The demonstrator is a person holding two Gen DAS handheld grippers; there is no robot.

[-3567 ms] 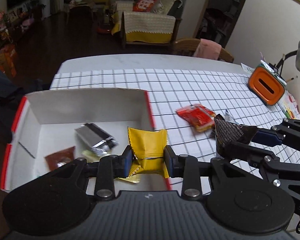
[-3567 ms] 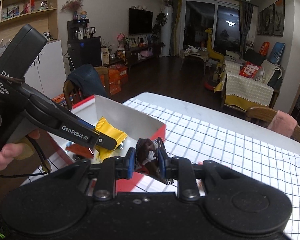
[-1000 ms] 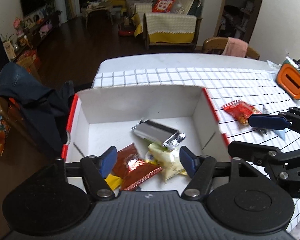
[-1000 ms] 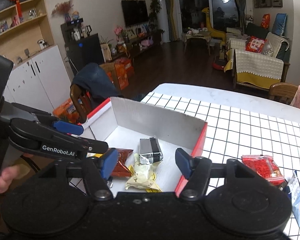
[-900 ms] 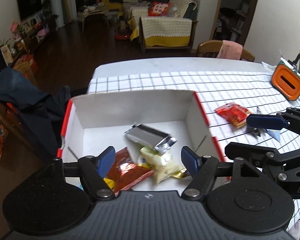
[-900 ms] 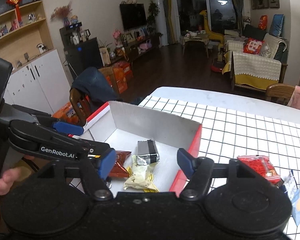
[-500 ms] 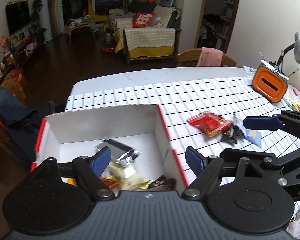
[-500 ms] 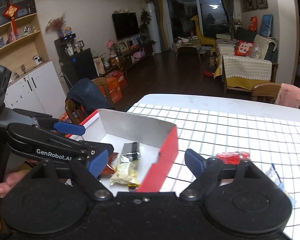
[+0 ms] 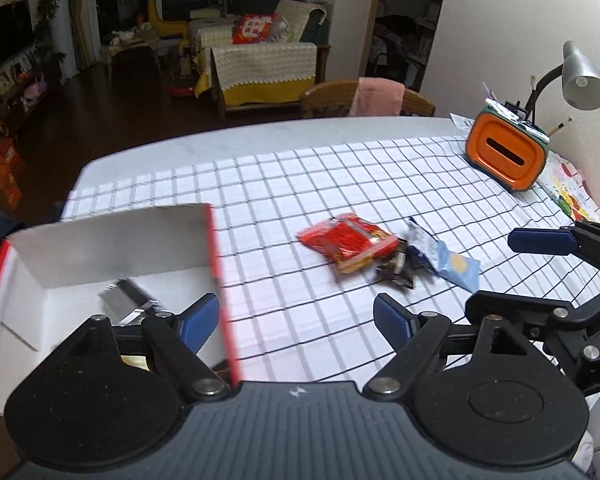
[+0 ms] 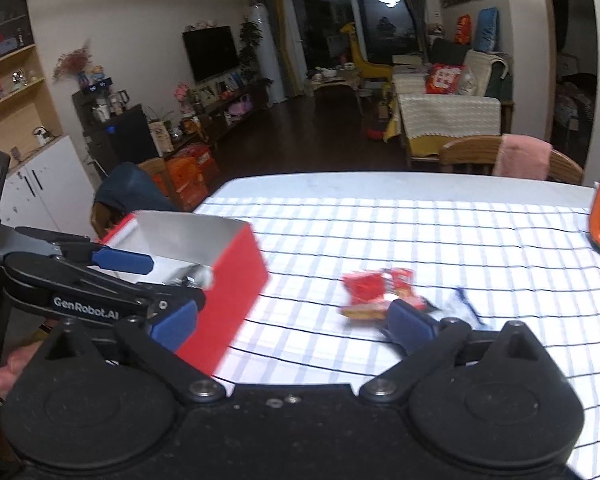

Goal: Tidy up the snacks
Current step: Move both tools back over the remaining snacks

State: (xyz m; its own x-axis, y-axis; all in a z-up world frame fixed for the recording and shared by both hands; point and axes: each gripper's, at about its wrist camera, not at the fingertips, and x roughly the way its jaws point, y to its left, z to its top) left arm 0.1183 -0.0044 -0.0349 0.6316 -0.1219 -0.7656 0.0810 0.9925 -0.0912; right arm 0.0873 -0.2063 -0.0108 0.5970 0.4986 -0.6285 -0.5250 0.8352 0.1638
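With both the left tongs [image 9: 296,322] and right tongs [image 10: 294,322] wide and empty, some snacks already lie in the red-and-white box [image 9: 112,240], while the red packet [image 9: 346,242], dark wrapper [image 9: 396,274] and blue sachet [image 9: 454,264] remain on the tabletop [image 9: 300,168].

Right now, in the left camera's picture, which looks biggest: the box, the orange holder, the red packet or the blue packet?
1. Box
2. Red packet and orange holder: alike, though the holder stands farther away
3. Blue packet

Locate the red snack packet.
Left wrist view: red snack packet lies on the checked tablecloth, right of the box, touching a dark wrapper.
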